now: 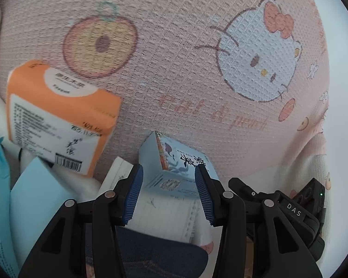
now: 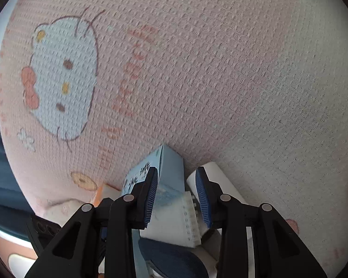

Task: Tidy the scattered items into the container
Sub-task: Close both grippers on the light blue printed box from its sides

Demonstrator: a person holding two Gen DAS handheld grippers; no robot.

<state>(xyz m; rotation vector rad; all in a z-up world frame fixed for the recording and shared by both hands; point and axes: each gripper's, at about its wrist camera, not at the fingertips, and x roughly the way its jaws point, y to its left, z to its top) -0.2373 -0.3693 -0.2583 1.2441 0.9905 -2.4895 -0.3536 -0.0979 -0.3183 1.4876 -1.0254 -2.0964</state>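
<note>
a light blue box (image 1: 174, 164) is straddled by the left gripper (image 1: 169, 192), fingers apart, and flanked by the right gripper (image 2: 176, 194), grip can't be told tbh.

"DAS" on black gripper body (image 1: 294, 210)

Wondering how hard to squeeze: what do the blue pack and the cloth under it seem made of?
Blue pack: looks like soft glossy plastic film over tissues; printed, with a creased, seamed end. Cloth: seems woven waffle-textured fabric, matte, with a grid of small dimples and a printed cat face.
</note>
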